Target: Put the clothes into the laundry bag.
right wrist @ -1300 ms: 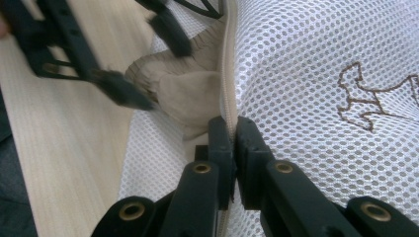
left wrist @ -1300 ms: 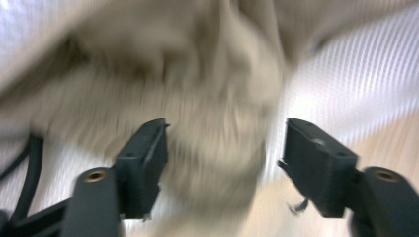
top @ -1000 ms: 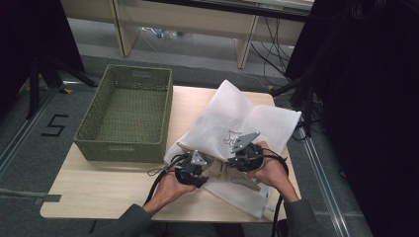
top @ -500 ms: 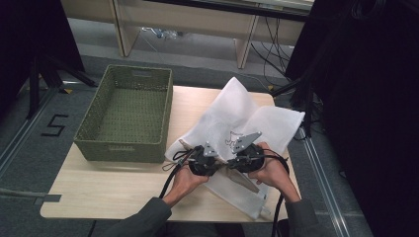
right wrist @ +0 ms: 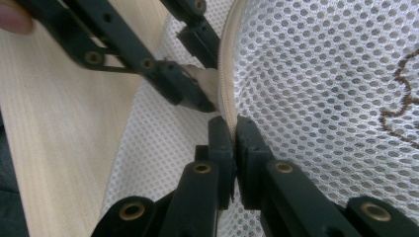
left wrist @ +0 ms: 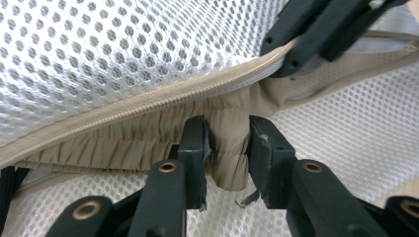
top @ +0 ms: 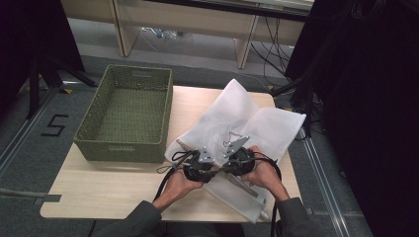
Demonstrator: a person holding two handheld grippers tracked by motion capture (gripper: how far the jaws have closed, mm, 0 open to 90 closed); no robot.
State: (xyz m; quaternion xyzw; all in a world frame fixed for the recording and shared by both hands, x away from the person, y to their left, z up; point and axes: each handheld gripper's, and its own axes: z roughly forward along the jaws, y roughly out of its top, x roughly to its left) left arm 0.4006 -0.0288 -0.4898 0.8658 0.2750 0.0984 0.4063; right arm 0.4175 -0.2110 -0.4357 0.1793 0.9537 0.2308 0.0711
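high view: your two hands meet at the near edge of the table (top: 99, 190), over the white mesh bag (top: 257, 123), which lies spread flat on the right half. your left gripper (top: 201, 164) and right gripper (top: 239, 159) sit almost touching, both aimed at the bag's near edge, most likely so you can work its opening from two close holds. the green basket (top: 129, 114) stands empty on the left, just beside the bag. on the floor at far left a "5" (top: 53, 126) is marked.

left gripper view: your jaws have closed on a fold of tan cloth (left wrist: 228, 148) just under the zip (left wrist: 148, 106), bunched and pinched between them. the cloth seems to be the flap that borders the zip, so this grip looks meant to pull the lower side down. the other gripper's jaws come in at upper right, clamped on the zip edge.

right gripper view: your jaws are pressed together on the zip tape (right wrist: 228, 89), which runs straight up from between them, holding the upper side steady. brown stitching (right wrist: 400, 111) shows on the mesh at right; i can't read it as writing. no brand is legible.
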